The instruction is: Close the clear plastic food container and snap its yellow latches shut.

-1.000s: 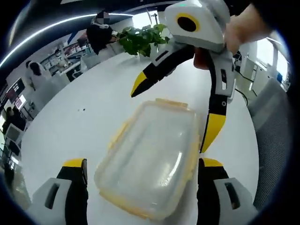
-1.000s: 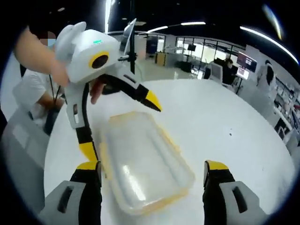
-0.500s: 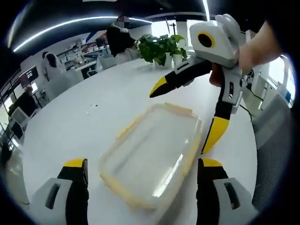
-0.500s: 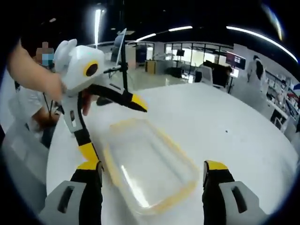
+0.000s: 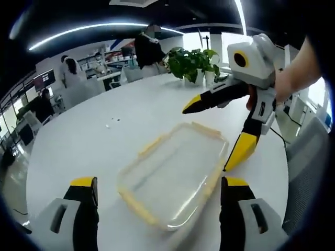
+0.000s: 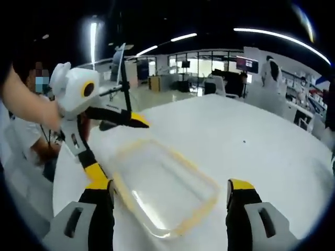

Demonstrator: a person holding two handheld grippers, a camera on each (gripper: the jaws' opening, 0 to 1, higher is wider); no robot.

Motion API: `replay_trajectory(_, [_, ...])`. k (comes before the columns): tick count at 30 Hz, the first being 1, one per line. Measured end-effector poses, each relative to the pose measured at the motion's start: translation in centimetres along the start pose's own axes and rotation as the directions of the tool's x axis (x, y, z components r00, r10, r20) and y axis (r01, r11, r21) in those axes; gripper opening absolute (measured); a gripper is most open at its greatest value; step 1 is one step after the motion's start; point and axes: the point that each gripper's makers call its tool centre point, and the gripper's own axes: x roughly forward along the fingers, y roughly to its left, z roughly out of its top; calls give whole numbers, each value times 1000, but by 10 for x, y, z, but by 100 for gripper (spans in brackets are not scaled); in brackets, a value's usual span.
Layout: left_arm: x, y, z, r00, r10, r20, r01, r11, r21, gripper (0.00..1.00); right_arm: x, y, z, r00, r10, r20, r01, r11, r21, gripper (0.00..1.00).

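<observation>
Clear container (image 5: 172, 180) w/ yellow latches (image 5: 152, 146) lies mid-bench on white bench (image 5: 104, 141), lid seemingly on; latches apparently unsnapped, so snapping remains. Left gripper (image 5: 157, 196) and right gripper (image 6: 170, 196): fingers spread, holding nothing, astride container. Beyond container: potted plant (image 5: 193, 63), open-plan office.

Container (image 5: 175, 178) latches too blurred

No text, label, brand, number or sign can be read in the left gripper view or the right gripper view. The wall screens (image 6: 246, 64) far across the room glow, but whatever they show is too small and blurred to make out.
</observation>
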Motion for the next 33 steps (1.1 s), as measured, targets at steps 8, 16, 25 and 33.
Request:
replay_trajectory(8, [-3,2,-2,1000,24,16,-24,999,-43,99,-3,-2,5,999,-30,42,28,999,38,90])
replay_trajectory(16, [-7,2,0,998,42,36,-40,997,-59,99,-9,-1,2,998,-44,48,41,998,54,90])
replay_trajectory(25, [-14,0,-1,997,58,58,-53,995,-82,97,-19,-2,4,995,-68,69,62,995,78,90])
replay_trajectory(33, [-20,-6,-6,996,68,55,-63,994,-90,99,-30,0,0,994,-81,71,74,993,87,89])
